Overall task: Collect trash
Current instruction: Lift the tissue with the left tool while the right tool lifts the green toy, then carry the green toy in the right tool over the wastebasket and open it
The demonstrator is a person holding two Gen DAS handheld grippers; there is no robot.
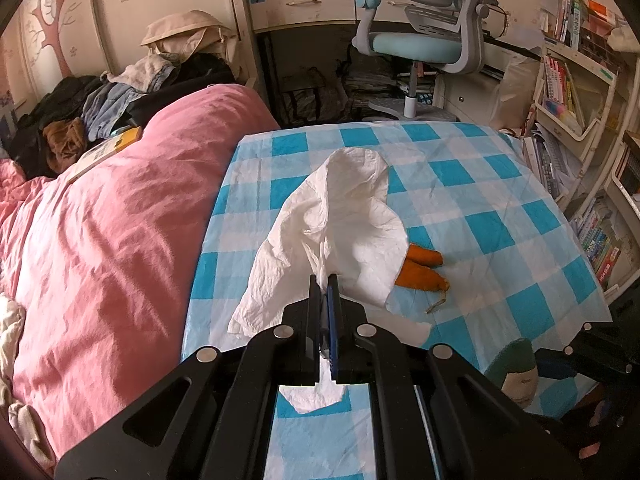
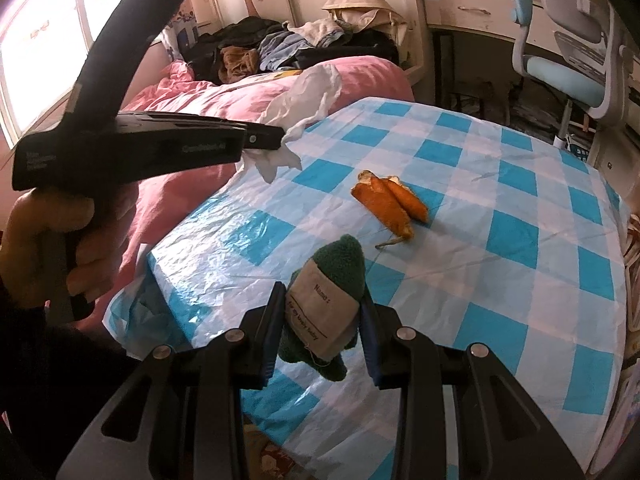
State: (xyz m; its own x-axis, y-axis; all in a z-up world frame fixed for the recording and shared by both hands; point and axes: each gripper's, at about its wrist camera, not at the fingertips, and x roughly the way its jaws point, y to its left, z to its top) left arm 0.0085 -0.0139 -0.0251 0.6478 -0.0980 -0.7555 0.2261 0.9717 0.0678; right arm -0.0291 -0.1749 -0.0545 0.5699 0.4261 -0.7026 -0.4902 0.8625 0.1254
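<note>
Two grips at once: my left gripper (image 1: 324,284) is clenched on a white tissue (image 1: 340,220) that billows ahead of its jaws, while my right gripper (image 2: 320,312) clasps a green plush toy (image 2: 328,304) by its paper tag. Beyond both lie orange peels (image 2: 390,202) on the blue-checked tablecloth (image 2: 500,240). Left of the jaws sits a pink quilt (image 1: 100,220); far right, a chair (image 1: 432,28).

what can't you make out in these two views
- Orange peels: in the left wrist view the white tissue covers their far ends.
- Green plush toy: in the right wrist view its paper tag covers the middle.
- No bin shows in either view.
</note>
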